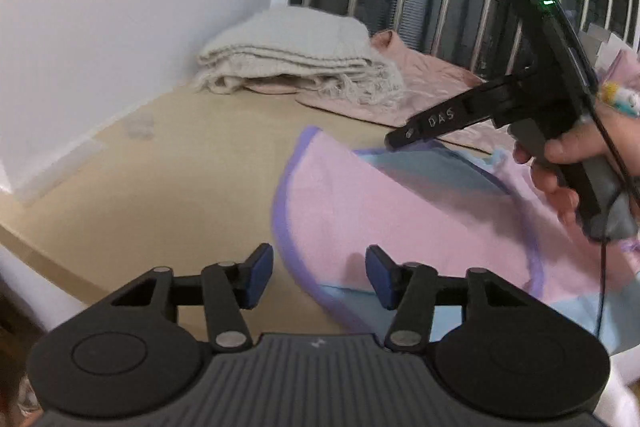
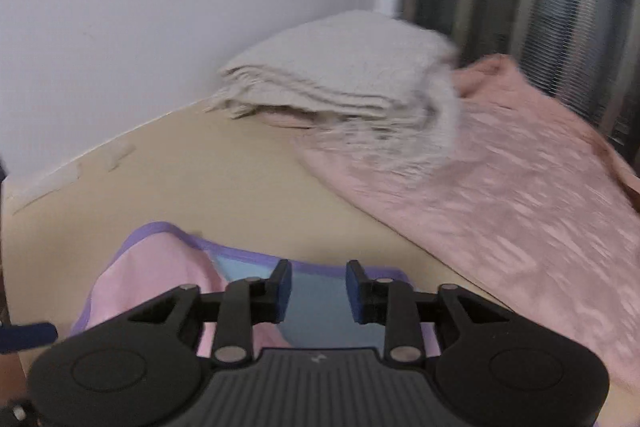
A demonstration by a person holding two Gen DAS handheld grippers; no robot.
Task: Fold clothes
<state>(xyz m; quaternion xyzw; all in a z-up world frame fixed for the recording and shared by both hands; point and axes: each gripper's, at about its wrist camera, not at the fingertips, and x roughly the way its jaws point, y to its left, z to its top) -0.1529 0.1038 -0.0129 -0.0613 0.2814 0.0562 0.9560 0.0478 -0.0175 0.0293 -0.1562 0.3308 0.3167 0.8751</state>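
While both jaw pairs stand apart and empty: left gripper (image 1: 320, 277), right gripper (image 2: 319, 291). Pink garment (image 1: 380, 211), lilac-trimmed, on beige table (image 1: 180, 163), 3 o'clock from left gripper. Judged soft, light, limp; grip at hem.

1. My left tongs (image 1: 319, 277), black with blue pads (image 1: 258, 279), point forward and somewhat downward; their jaws stand apart with nothing pressed between them.
2. My right tongs (image 2: 319, 291), the same black build with blue pads (image 2: 356, 293), also tilt downward, jaws parted and gripping nothing.
3. In the left wrist view my right hand (image 1: 560, 167) wraps around the grey handle of the right tongs, fingers curled under it, the black fingers angled down toward the left.
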